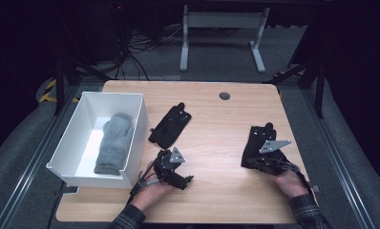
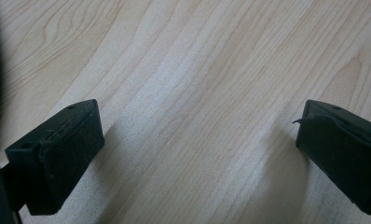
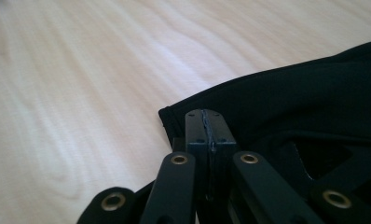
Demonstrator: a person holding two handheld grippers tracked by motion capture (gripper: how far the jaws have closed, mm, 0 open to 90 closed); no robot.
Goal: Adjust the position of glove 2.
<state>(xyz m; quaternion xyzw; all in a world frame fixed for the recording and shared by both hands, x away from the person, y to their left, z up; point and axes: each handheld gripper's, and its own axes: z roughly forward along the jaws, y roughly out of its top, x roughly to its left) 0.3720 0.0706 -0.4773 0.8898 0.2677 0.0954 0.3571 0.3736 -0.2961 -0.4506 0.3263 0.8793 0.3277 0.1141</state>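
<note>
Two black gloves lie on the wooden table (image 1: 216,124): one (image 1: 170,125) near the middle, the other (image 1: 257,138) at the right. My right gripper (image 1: 251,163) rests on the near end of the right one. In the right gripper view its jaws (image 3: 205,119) are pressed together at the cuff edge of this black glove (image 3: 305,93), with a thin strip of fabric pinched between them. My left gripper (image 1: 190,180) sits low, just in front of the middle glove. Its pads (image 2: 62,154) stand wide apart over bare wood with nothing between them.
A white box (image 1: 135,138) stands at the table's left with a grey mitten (image 1: 114,143) lying inside. A round cable hole (image 1: 224,96) sits near the far edge. Beyond the table are a desk frame and cables on the floor.
</note>
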